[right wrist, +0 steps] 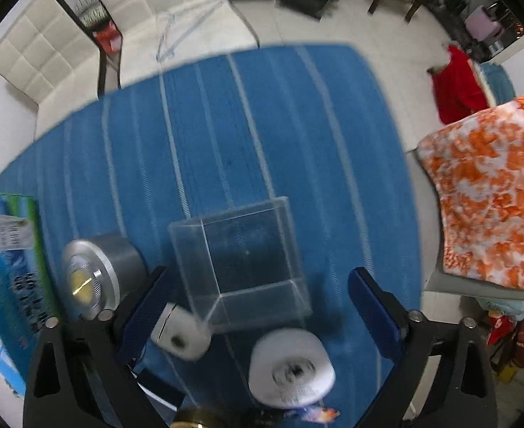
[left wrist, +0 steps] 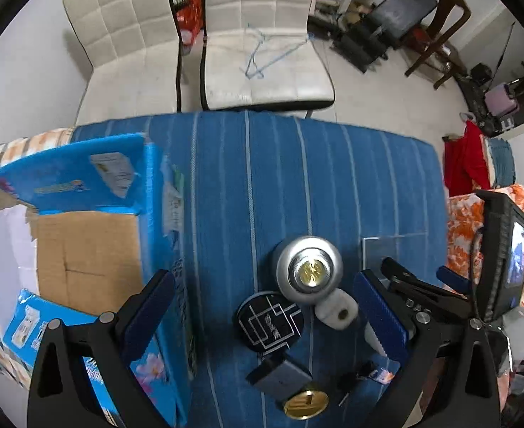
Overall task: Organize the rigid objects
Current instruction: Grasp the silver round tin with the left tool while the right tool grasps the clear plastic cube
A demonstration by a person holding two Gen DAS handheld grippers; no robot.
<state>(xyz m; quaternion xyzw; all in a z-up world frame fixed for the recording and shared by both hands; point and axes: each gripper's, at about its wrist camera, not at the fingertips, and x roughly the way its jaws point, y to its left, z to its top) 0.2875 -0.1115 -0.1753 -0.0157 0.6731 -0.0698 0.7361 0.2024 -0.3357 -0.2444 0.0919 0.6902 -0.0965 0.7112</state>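
Observation:
In the left wrist view my left gripper (left wrist: 262,317) is open above a cluster on the blue striped cloth (left wrist: 297,178). The cluster holds a silver door knob (left wrist: 310,267), a black round tin (left wrist: 269,321), a small white cylinder (left wrist: 336,308), a dark grey box (left wrist: 279,374) and a brass disc (left wrist: 306,404). In the right wrist view my right gripper (right wrist: 260,314) is also open, with a clear plastic box (right wrist: 240,256) just beyond its fingers. A white roll (right wrist: 290,371) lies between them. The small white cylinder (right wrist: 181,335) sits by the left finger, the silver knob (right wrist: 94,274) further left.
An open blue cardboard box (left wrist: 83,249) stands at the table's left side. Two white padded chairs (left wrist: 262,53) stand beyond the far edge. An orange-patterned blanket (right wrist: 490,196) covers something at the right. The right unit's black body with a small screen (left wrist: 508,256) rises beside my left gripper.

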